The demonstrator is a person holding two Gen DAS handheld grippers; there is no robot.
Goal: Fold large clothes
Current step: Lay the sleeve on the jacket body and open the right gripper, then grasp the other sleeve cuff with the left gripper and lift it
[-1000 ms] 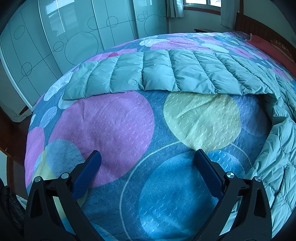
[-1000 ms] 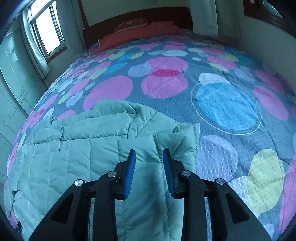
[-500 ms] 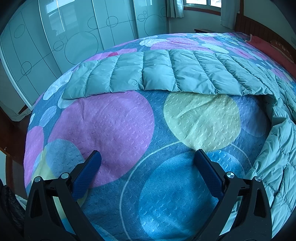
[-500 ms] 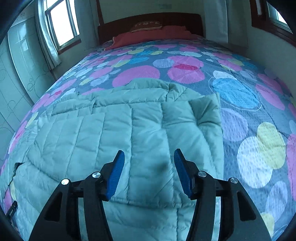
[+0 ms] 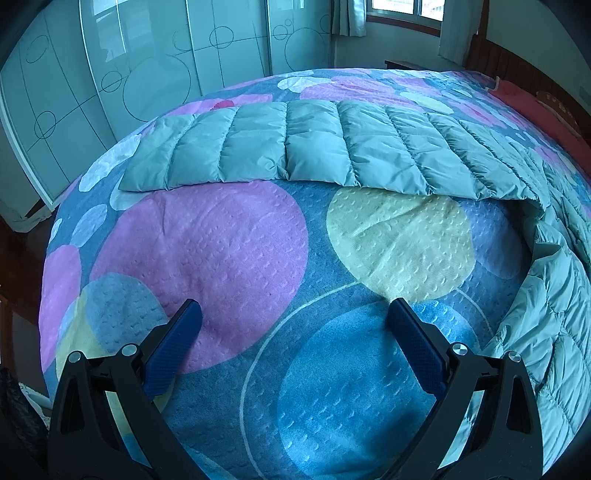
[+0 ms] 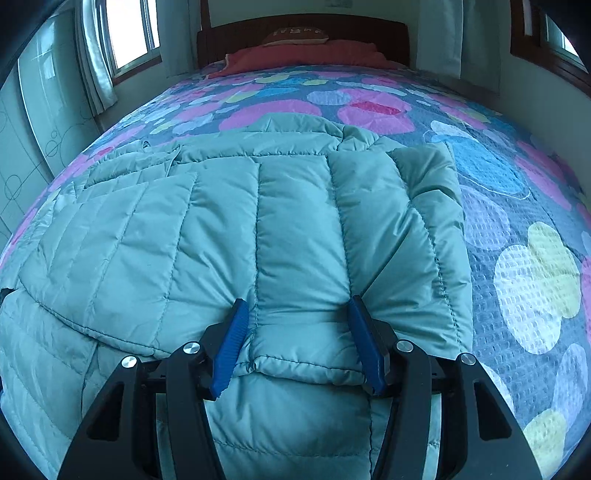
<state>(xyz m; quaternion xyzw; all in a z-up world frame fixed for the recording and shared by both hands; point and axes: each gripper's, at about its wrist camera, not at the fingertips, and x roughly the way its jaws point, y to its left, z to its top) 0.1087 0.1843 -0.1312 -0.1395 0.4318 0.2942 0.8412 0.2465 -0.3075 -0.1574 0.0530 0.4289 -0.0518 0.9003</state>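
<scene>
A pale green quilted down jacket (image 6: 229, 236) lies spread on the bed. In the right wrist view one sleeve (image 6: 303, 258) is folded across the body, its cuff end lying between the fingers of my right gripper (image 6: 297, 310), which is open and low over it. In the left wrist view the other sleeve (image 5: 295, 147) stretches flat across the bedspread at the far side, with the jacket body (image 5: 554, 314) at the right edge. My left gripper (image 5: 293, 314) is wide open and empty over bare bedspread, well short of that sleeve.
The bed carries a blue bedspread (image 5: 229, 258) with large coloured circles. A red pillow (image 6: 306, 55) and wooden headboard (image 6: 303, 33) are at the far end. Glass wardrobe doors (image 5: 110, 74) stand beyond the bed's edge. The floor (image 5: 18, 258) drops off at left.
My right gripper has opened wider and pulled back toward the near edge of the jacket, so the folded sleeve now lies between its fingers. The left gripper has not moved.
</scene>
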